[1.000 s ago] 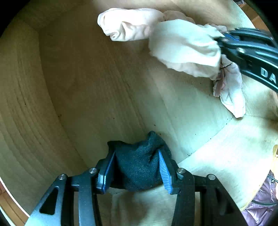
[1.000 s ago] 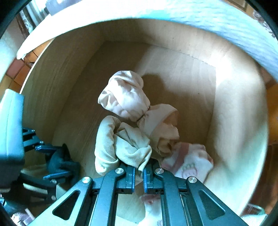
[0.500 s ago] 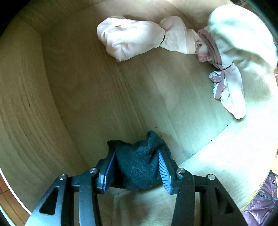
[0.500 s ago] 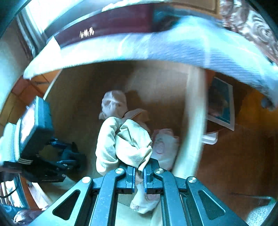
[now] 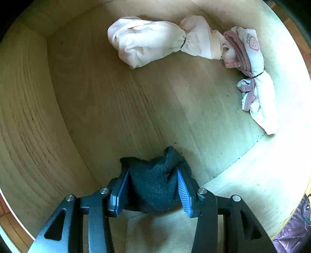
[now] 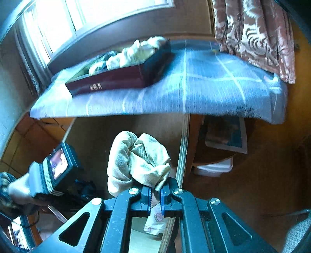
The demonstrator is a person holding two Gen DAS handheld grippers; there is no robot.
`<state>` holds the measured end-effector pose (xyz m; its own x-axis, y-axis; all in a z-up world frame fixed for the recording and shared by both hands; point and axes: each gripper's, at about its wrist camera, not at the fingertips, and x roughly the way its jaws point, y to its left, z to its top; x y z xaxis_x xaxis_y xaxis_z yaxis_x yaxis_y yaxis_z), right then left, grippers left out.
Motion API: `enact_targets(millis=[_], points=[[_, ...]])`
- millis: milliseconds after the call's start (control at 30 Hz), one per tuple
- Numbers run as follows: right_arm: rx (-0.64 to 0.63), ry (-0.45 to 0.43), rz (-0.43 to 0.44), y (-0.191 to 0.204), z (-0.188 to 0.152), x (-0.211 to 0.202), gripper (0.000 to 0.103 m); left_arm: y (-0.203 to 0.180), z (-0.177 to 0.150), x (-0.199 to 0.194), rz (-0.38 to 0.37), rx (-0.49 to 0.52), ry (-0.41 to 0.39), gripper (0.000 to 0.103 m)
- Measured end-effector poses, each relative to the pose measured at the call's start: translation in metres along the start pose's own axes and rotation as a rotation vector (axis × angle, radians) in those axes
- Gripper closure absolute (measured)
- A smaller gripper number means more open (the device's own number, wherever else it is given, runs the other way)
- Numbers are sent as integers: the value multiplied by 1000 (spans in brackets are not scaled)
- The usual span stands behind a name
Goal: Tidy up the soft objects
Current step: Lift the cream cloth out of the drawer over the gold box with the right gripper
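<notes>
My left gripper [image 5: 152, 186] is shut on a dark grey sock bundle [image 5: 155, 183], low inside a wooden drawer [image 5: 97, 109]. A pale pink bundle [image 5: 147, 41] and a white-and-pink strawberry sock bundle [image 5: 250, 72] lie on the drawer floor at its far side. My right gripper [image 6: 155, 196] is shut on a cream sock bundle [image 6: 136, 161] and holds it up above the drawer's edge. A dark red box [image 6: 120, 77] with several light bundles in it sits on the blue-covered surface [image 6: 204, 91] ahead.
The left hand-held unit [image 6: 52, 171] shows at the left of the right wrist view. A white container [image 6: 213, 167] and a book [image 6: 225, 134] sit under the blue-covered surface. A patterned curtain [image 6: 256, 33] hangs at the right. A window [image 6: 77, 15] is behind.
My right gripper has lifted the cream bundle up and out of the drawer, toward the blue-covered surface. The left gripper has stayed put with the dark bundle.
</notes>
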<state>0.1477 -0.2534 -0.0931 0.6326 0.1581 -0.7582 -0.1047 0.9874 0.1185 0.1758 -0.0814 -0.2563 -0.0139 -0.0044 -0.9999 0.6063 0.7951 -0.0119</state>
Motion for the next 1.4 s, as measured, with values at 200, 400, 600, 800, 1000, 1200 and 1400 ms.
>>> enact_targets(millis=[200,400,600,800,1000,1200,1400], points=[[9,-54,24,5,18,-20,97,1,2,-1,2,-20,-5,56],[20,-91,27,8,33,-27,97,6,5,-4,6,-31,-18,56],[53,-140,46,8,55,-35,97,5,5,-10,21,-37,-36,56],[37,-153,71,21,79,-34,97,1,3,-13,35,-36,-32,56],[18,-181,76,36,115,-30,97,-2,6,-16,28,-35,-9,56],[57,-182,102,46,166,-9,97,-3,8,-11,24,-25,-7,56],[52,-127,93,58,220,33,97,0,8,-12,5,-27,-6,56]])
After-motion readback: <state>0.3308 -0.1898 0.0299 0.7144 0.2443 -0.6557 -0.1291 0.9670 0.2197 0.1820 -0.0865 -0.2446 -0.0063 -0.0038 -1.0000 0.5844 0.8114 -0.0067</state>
